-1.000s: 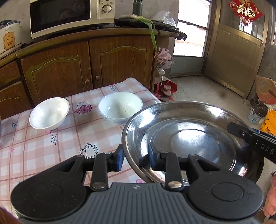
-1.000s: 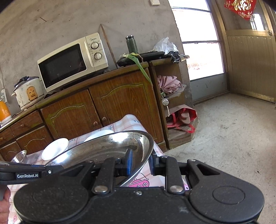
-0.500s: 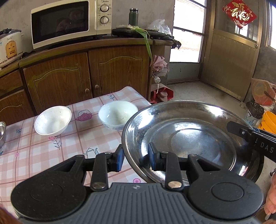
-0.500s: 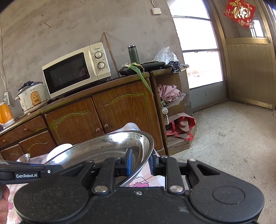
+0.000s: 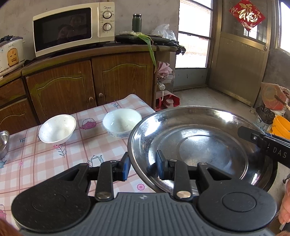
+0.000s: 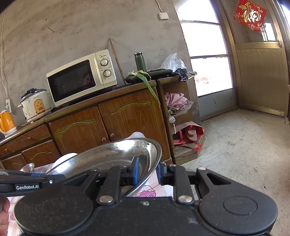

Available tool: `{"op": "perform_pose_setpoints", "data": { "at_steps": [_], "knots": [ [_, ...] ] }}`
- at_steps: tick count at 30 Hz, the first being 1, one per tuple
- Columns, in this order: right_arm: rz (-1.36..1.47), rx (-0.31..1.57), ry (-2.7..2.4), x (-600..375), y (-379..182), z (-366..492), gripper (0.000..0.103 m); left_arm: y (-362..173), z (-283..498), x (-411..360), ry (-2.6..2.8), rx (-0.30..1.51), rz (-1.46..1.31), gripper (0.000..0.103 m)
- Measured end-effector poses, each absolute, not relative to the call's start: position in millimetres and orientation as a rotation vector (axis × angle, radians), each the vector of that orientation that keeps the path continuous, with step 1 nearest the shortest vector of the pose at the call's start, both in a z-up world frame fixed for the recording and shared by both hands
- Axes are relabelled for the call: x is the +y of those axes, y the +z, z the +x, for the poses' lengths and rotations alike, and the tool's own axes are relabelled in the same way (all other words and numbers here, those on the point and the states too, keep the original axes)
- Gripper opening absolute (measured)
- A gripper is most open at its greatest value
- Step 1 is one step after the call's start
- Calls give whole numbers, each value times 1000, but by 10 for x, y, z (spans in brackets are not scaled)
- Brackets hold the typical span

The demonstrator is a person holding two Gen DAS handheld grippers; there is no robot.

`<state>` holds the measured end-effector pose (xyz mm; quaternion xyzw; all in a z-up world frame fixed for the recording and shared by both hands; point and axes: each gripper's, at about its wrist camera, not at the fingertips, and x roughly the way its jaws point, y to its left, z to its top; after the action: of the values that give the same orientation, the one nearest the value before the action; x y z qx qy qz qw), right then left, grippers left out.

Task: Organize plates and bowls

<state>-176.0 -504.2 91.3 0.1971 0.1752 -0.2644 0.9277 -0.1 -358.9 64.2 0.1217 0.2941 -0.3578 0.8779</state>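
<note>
Steel plate (image 5: pixel 203 145) rim clamped between both grippers' fingers (image 5: pixel 125 168), above table edge.

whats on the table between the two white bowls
Only tablecloth, with a pink teapot print, lies between the left bowl and right bowl; this shows in the left wrist view.

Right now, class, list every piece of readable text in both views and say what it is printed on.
"GenRobot.AI": left claw's arm.
"DAS", cut off: right claw's arm.
"Midea": microwave.
Gold character on the red door sign: legible, "福".
Microwave dial markings: too small.
</note>
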Motion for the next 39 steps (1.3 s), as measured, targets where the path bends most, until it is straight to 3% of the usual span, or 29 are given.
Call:
{"op": "perform_pose_setpoints", "data": {
  "at_steps": [39],
  "knots": [
    [398, 395, -526, -4616, 907, -2177, 27, 563, -361, -3255, -739, 606, 270, 29]
  ]
}}
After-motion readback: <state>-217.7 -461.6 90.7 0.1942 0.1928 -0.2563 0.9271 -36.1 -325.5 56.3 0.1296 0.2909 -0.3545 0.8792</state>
